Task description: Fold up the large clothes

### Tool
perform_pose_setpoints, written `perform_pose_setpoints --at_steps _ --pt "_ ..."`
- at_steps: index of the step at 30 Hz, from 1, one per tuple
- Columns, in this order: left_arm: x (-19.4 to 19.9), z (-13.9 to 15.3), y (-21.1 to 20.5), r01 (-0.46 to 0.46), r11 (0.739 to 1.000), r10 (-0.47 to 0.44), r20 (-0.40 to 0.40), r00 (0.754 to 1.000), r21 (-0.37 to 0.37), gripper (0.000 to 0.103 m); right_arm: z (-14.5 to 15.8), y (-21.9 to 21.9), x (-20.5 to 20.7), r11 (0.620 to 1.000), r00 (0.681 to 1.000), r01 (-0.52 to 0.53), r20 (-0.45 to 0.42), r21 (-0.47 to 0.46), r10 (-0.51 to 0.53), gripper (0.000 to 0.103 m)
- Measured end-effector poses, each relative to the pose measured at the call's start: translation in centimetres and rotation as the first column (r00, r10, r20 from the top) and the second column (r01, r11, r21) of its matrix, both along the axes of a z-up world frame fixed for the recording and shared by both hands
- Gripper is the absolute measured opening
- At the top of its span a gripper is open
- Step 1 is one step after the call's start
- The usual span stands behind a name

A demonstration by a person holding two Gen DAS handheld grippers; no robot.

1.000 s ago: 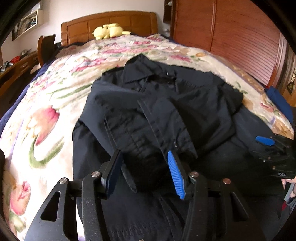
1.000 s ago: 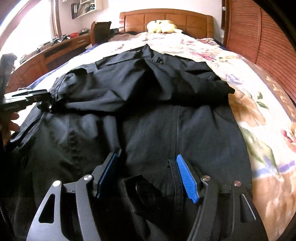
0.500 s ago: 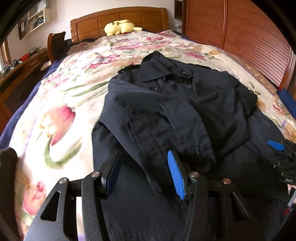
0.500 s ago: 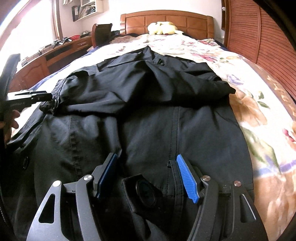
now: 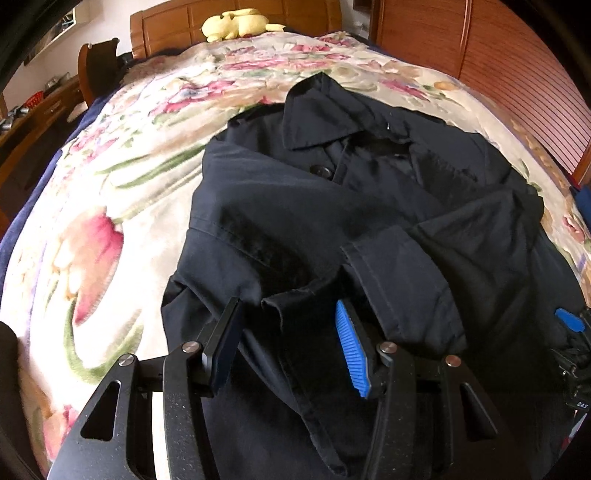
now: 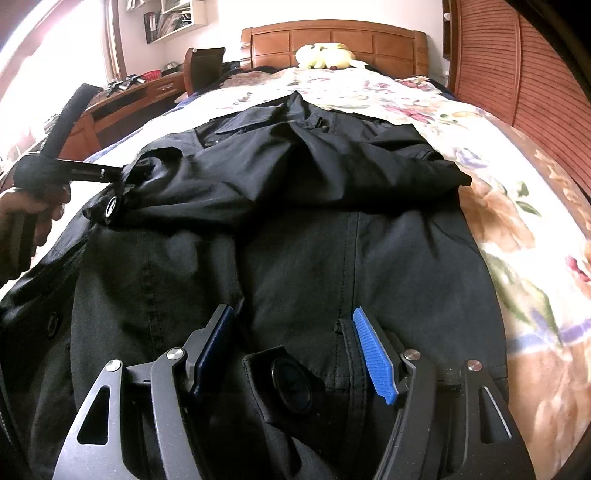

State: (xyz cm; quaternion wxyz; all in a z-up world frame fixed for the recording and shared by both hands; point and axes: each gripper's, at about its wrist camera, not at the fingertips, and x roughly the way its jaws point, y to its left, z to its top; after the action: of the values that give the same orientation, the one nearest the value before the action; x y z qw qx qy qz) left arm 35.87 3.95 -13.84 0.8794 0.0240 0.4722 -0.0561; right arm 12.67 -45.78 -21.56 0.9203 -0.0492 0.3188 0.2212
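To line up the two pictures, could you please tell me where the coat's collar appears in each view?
Left wrist view: the collar sits above centre, at the coat's far end, pointing toward the headboard.
Right wrist view: the collar is small, in the upper middle, again at the coat's far end.
Shared landmark: the yellow plush toy by the headboard.

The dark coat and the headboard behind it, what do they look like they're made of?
Dark coat: likely a woven cotton or cotton blend, matte, with crisp creases, visible topstitching and no sheen. Headboard: apparently wood, reddish brown with a smooth, slightly glossy varnish and raised panels; whether it is solid or veneer cannot be told.
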Motion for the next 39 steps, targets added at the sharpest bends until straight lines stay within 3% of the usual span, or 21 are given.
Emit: perform_pose_setpoints --at_steps 5,12,20,33,39 --pt "-0.4 0.4 -0.3 0.013 1.0 -0.014 0.031 0.999 0.007 0.052 0.0 0.0 0.1 1.0 1.0 -0.003 -0.001 0.002 0.003 0.069" --pt "-1.2 1.2 -1.1 0.045 0.997 -0.051 0.1 0.994 0.063 0.022 -0.1 0.0 0.0 1.0 1.0 -0.004 -0.002 0.004 0.004 0.069" --pt "-3.9 2.7 -3.0 0.115 0.986 -0.134 0.156 0.979 0.124 0.004 -0.1 0.1 0.0 1.0 1.0 -0.003 -0.002 0.004 0.003 0.069" --pt "-10.5 7.3 -4.4 0.17 0.985 -0.171 0.294 0.941 0.027 0.002 -0.1 0.1 0.0 1.0 1.0 -0.002 -0.003 0.004 0.002 0.069" --pt "-14.5 7.3 -5.5 0.219 0.975 -0.203 0.31 0.929 -0.019 0.002 1.7 -1.7 -0.8 1.0 1.0 0.006 -0.022 0.015 -0.006 0.069"
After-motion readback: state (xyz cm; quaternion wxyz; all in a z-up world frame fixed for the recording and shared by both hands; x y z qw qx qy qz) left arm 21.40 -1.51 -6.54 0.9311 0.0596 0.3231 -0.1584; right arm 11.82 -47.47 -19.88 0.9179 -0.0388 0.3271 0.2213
